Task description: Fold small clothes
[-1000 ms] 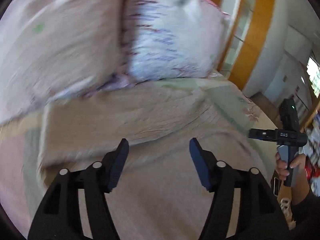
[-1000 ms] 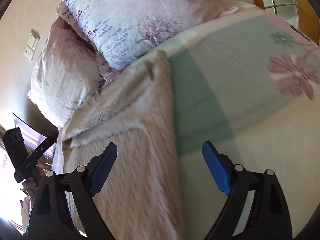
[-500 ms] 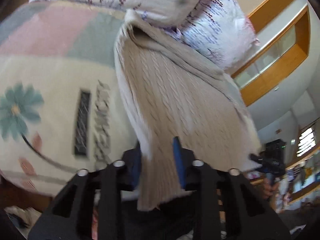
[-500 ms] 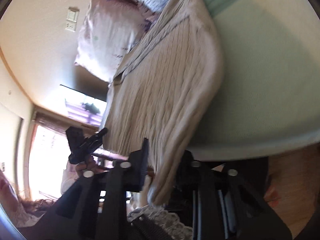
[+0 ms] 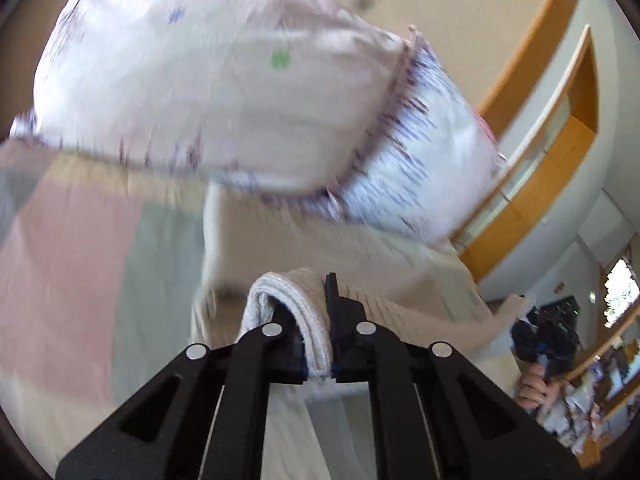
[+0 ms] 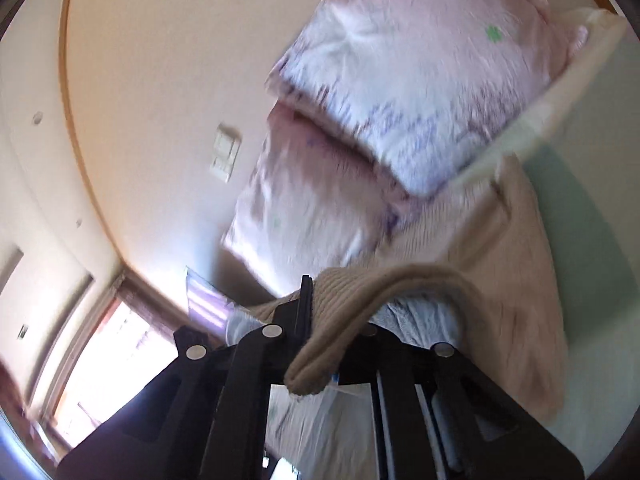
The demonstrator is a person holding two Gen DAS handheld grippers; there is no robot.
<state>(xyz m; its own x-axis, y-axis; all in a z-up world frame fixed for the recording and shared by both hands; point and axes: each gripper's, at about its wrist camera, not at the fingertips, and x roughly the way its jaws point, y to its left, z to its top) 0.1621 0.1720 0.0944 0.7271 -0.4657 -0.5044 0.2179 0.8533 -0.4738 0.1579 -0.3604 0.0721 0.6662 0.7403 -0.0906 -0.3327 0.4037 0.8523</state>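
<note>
A beige cable-knit sweater (image 5: 384, 264) lies on the bed below the pillows. My left gripper (image 5: 310, 320) is shut on its near hem, and the edge curls up between the fingers. My right gripper (image 6: 328, 320) is shut on the other hem corner of the sweater (image 6: 500, 248), which drapes lifted over the right finger and hides it. The right gripper also shows in the left wrist view (image 5: 548, 336), held in a hand at the right. Both views are blurred.
Two pale floral pillows (image 5: 224, 92) (image 6: 420, 72) lie at the head of the bed against a cream wall with a switch plate (image 6: 225, 156). The bedspread (image 5: 76, 264) has pastel pink and green patches. Wooden trim (image 5: 532, 184) runs along the right.
Both grippers were open over the flat sweater, then shut on its near hem. They have since lifted the hem and swung toward the pillows.
</note>
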